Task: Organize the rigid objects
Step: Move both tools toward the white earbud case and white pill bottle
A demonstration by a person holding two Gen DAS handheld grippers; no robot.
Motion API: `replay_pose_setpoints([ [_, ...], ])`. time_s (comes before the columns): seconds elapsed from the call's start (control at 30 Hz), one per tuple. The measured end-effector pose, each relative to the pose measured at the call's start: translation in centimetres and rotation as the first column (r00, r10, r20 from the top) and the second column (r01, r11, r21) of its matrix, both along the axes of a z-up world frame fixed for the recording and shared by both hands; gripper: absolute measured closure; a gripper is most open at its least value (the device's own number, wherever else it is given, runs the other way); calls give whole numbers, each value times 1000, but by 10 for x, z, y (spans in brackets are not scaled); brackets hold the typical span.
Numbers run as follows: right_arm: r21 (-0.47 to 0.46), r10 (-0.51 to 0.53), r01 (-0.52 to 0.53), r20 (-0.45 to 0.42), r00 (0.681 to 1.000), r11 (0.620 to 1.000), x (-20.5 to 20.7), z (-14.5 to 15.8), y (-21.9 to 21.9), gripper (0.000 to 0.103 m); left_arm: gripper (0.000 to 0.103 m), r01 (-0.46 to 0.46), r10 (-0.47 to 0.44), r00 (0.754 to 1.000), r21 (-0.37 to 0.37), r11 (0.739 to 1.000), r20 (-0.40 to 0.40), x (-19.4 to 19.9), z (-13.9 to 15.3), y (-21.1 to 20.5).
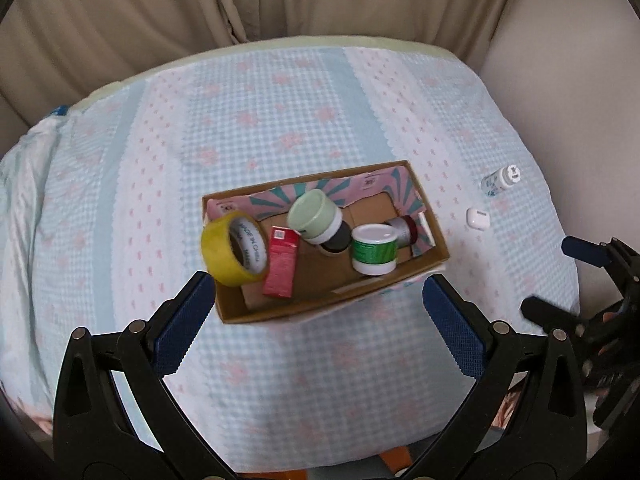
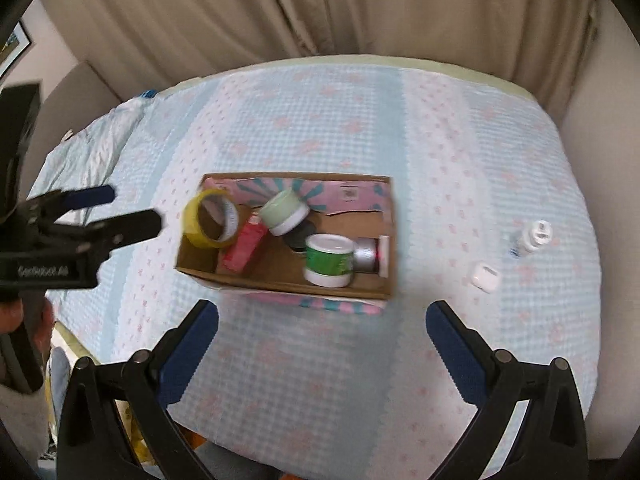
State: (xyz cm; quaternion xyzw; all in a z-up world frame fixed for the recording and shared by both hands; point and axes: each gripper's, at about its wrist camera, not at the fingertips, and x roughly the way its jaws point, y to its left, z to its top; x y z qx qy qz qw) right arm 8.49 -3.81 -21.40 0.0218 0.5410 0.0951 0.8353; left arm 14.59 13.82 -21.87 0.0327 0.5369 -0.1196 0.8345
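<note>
Cardboard box [image 1: 424,240] sat near the middle of the bed [image 1: 280,120], whose checked blue-and-pink cover spread wide and bare on the far side up to the beige curtain [image 1: 280,0], with open cloth also between the box and my fingers. Both my grippers hung above the near edge, each with its blue-padded jaws spread wide and holding nothing: my left gripper [image 1: 320,316] just before the box's near wall, my right gripper [image 2: 322,340] a little further back. Inside the box, a yellow tape roll [image 1: 234,250] leaned on the left end wall, a red carton [image 1: 282,266] tilted beside it, a pale green-lidded jar [image 1: 314,214] lay tipped over a dark round lid, a green-labelled white tub [image 1: 374,250] stood upright, and a silver can [image 1: 402,230] lay at the right end. Outside, to the right, a white earbud case [image 2: 485,278] and a small white bottle [image 2: 534,238] lay apart on the cover.
</note>
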Motion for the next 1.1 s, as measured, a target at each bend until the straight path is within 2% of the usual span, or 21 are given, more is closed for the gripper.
replay_pose_setpoints([
  [0.17,-8,-94,94,29,995,996,-18,9,-58,0,0,-33,32,997,11,999,67,-30,10,-46],
  [0.27,-20,-96,97,59,994,995,-24,15,-95,0,0,-81,77,991,25,996,109,-45,13,-81],
  [0.4,-46,-76,80,91,993,996,-25,16,-157,0,0,-97,98,991,-17,995,86,-58,5,-135],
  [0.53,-56,-44,50,103,994,997,-17,10,-206,0,0,-114,115,992,-38,993,42,-60,-17,-189],
  [0.6,-68,-24,31,103,994,997,-10,5,-226,0,0,-119,121,992,-76,990,20,-60,-28,-212],
  [0.67,-52,-15,20,104,994,998,0,-1,-243,0,0,-105,106,994,-105,989,-1,-60,-44,-234],
  [0.77,-21,-21,23,119,993,1000,15,-17,-260,0,0,-56,53,998,-96,994,-35,-55,-74,-268],
  [0.97,-35,2,2,108,994,999,54,-78,-285,0,0,0,-3,1000,-84,996,-26,-31,-143,-316],
  [1.1,-61,81,-77,59,995,995,77,-126,-294,0,0,18,-21,999,-86,996,-43,-8,-196,-339],
])
